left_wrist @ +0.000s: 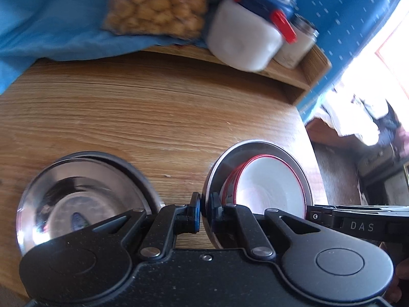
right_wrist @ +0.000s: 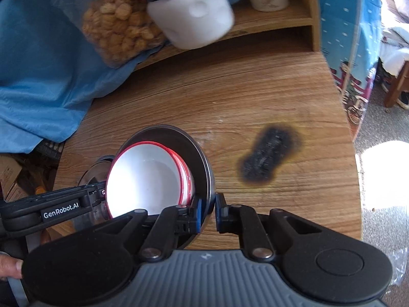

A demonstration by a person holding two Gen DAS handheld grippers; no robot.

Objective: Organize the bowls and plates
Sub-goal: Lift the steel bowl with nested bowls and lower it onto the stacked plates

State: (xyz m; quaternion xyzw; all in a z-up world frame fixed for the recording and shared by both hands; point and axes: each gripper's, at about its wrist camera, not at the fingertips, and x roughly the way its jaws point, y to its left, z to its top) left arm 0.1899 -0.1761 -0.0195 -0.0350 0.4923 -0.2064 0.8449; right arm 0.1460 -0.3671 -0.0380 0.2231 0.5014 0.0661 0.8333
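A: We hold the left gripper (left_wrist: 205,211) low over the table (left_wrist: 153,107), its blue pads nearly together on the near rim of a steel bowl (left_wrist: 258,148), one pad outside the wall and one inside.

B: And our right gripper (right_wrist: 208,212) has the opposite rim of that same bowl (right_wrist: 196,153), pads a narrow gap apart with the thin steel wall between them. Whether the right outer pad truly touches, we cannot tell. Both tools point forward along the tabletop, tilted down a little.

A: Inside the bowl we see white bowls with red rims (left_wrist: 271,184), nested together and leaning on edge. They look smooth and glossy, like enamel or ceramic; the outer bowl is thin, polished metal with a dark inside.

B: From our right camera the white stack (right_wrist: 148,179) faces left, tipped against the steel wall.

A: A second steel bowl (left_wrist: 79,199), shallow and mirror-bright, sits toward the near left edge of the table, well apart from the held one.

B: The table is round-edged wood-grain laminate with a black scorch mark (right_wrist: 271,156) toward the right edge. Along the far edge stands a low wooden shelf (right_wrist: 276,23).

A: On it are a white jar with a blue lid and red clasp (left_wrist: 245,35) and a bag of round tan snacks (left_wrist: 156,2), with blue cloth (left_wrist: 51,20) draped over the far left.

B: Beyond the right edge we see a blue patterned curtain (right_wrist: 358,38) and sunlit carpet.
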